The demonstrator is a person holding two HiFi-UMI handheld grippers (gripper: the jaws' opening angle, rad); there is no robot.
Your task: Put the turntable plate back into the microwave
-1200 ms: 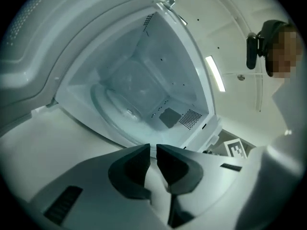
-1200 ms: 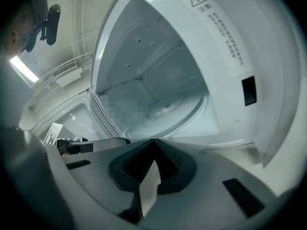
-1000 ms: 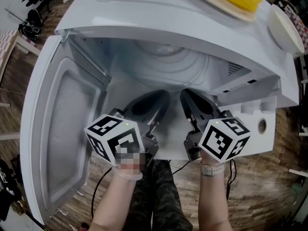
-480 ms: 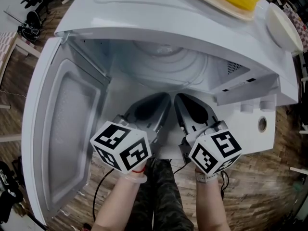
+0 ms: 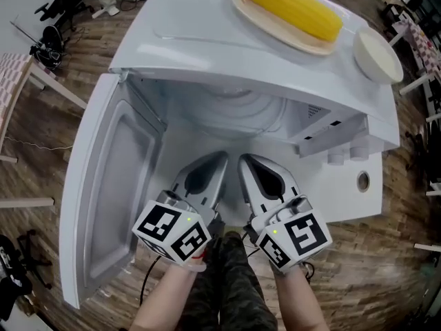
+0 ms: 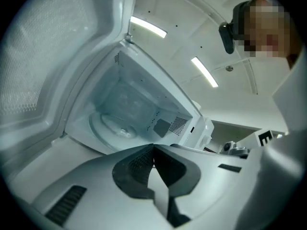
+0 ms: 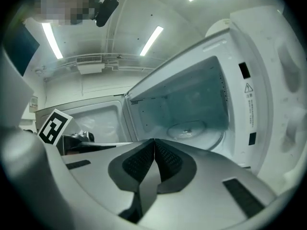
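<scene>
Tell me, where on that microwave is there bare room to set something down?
The microwave top is bare left of the corn plate, out to its left edge. Its right side is crowded by that plate and a white bowl.

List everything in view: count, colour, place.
white microwave oven: one, white, centre of the head view, door open to the left
clear glass turntable plate: one, clear, lying inside the microwave cavity
cream oval plate: one, cream, on the microwave's top
yellow corn cob: one, yellow, on the oval plate
white round bowl: one, white, on the microwave's top, right of the oval plate
wooden floor: brown, around the microwave
left gripper: one, grey, before the open cavity, fingers together, empty
right gripper: one, grey, beside the left gripper, fingers together, empty
</scene>
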